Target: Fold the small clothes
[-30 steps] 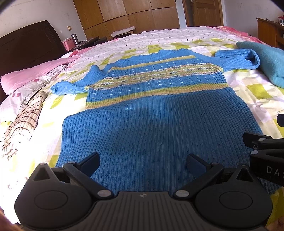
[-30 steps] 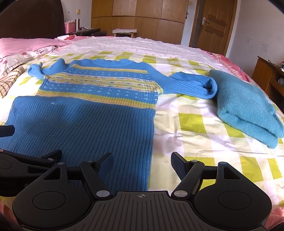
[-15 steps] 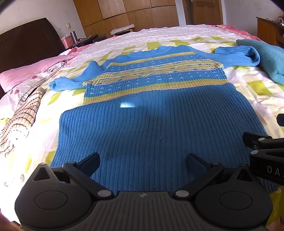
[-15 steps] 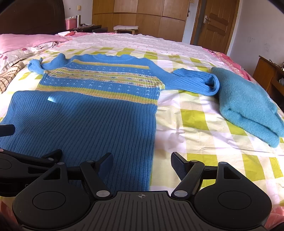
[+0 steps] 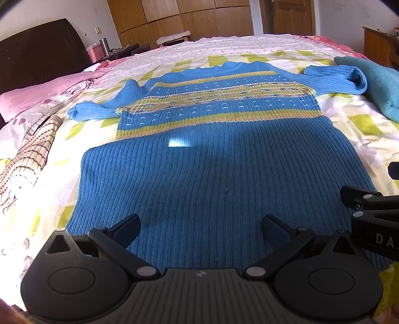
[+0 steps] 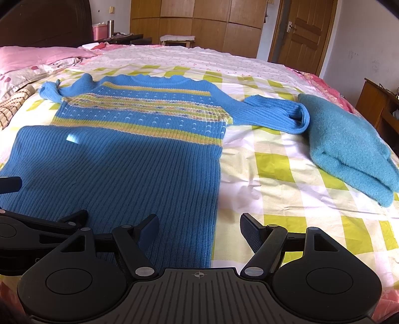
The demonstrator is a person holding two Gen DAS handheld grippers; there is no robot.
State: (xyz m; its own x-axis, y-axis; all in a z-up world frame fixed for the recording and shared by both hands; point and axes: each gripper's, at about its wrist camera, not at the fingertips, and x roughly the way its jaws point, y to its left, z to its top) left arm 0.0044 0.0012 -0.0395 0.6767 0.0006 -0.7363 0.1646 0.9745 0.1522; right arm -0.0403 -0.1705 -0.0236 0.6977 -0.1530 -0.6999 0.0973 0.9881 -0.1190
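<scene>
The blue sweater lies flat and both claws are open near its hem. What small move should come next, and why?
Probably lower both claws, left and right, to the sweater's hem and pinch it: it lies flat, unfolded, and neither holds anything.

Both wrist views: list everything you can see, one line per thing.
sweater: one, blue with yellow patterned bands, flat on the bed, unfolded
folded knit: one, teal, right of the sweater
bedsheet: one, yellow-white check, under both
pillow: one, pink, far left
wardrobe: one, wooden, behind the bed
door: one, wooden, far right
left gripper: one, black, open over the hem
right gripper: one, black, open over the sweater's right edge
</scene>
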